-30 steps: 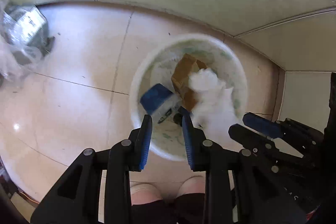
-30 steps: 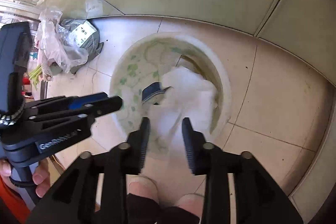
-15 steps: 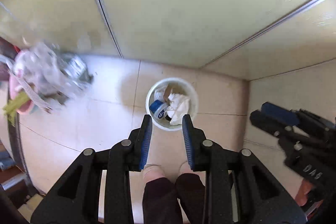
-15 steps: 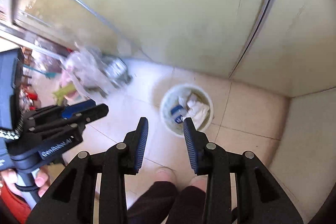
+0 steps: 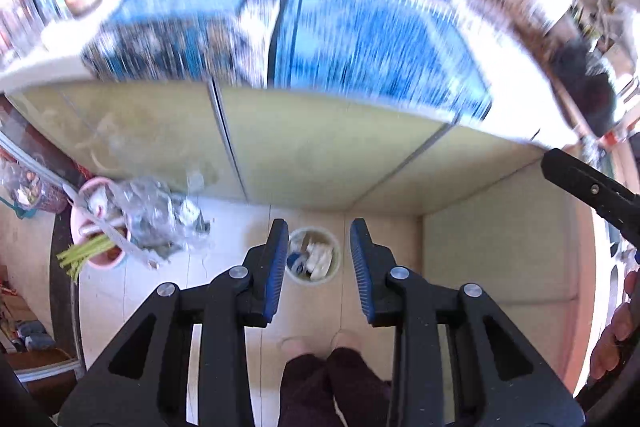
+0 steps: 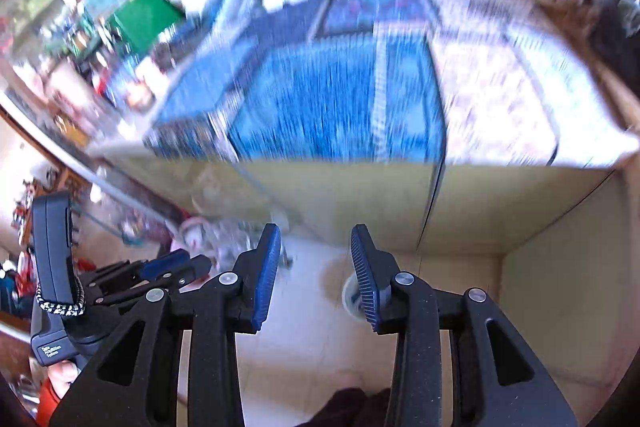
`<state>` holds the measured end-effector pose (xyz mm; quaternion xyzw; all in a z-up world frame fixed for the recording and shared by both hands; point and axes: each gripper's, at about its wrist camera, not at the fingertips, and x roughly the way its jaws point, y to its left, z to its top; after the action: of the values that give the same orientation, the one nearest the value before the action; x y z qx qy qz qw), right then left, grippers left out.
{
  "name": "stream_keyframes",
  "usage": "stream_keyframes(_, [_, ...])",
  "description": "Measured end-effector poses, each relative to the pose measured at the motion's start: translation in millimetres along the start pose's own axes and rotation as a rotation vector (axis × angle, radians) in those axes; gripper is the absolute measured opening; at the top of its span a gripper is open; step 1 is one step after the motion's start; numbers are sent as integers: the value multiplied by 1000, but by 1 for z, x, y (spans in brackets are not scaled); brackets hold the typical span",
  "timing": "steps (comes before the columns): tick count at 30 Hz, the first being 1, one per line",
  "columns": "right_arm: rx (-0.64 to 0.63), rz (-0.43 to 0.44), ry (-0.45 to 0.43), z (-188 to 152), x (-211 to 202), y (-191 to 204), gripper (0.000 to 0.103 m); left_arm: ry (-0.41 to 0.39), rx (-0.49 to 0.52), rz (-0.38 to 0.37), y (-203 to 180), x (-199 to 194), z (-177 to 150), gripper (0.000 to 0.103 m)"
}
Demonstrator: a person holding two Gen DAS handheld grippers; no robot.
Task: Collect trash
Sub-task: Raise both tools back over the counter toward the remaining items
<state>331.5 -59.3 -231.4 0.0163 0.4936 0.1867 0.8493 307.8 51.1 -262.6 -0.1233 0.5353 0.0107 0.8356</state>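
Observation:
A white trash bin (image 5: 314,255) stands on the tiled floor far below, by the cabinet front. It holds white tissue (image 5: 320,255) and a blue-topped item (image 5: 295,261). My left gripper (image 5: 319,259) is open and empty, high above the bin. My right gripper (image 6: 315,273) is open and empty too; in its view only the bin's rim (image 6: 351,297) shows, behind the right finger. The left gripper also shows in the right wrist view (image 6: 176,265), and part of the right gripper shows in the left wrist view (image 5: 588,187).
A counter with a blue patterned cloth (image 5: 360,27) fills the upper view, blurred by motion, with cluttered items at its back. Yellow-green cabinet doors (image 5: 304,155) stand beneath it. A pink basket with greens and plastic bags (image 5: 120,227) sits on the floor at left. Feet (image 5: 320,347) stand below.
Both grippers have risen far above the bin, which shrank in view. The counter top came into view. The white tissue dropped from the right gripper now lies in the bin.

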Motion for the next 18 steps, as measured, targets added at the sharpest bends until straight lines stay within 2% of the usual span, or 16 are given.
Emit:
stream_keyframes(5, [0, -22, -96, 34, -36, 6, 36, -89, 16, 7, -4, -36, 37, 39])
stream_keyframes(6, [-2, -29, -110, 41, -39, 8, 39, -106, 20, 8, -4, -44, 47, 41])
stream_keyframes(8, [1, -53, -143, 58, -47, 8, 50, -135, 25, 12, -9, -52, 66, 44])
stream_keyframes(14, [3, -46, -202, 114, -52, -6, 50, -232, 20, 16, -18, -66, 130, 51])
stream_keyframes(18, [-20, -14, -195, 161, -36, -18, 50, -260, 4, 34, -27, -57, 178, 55])
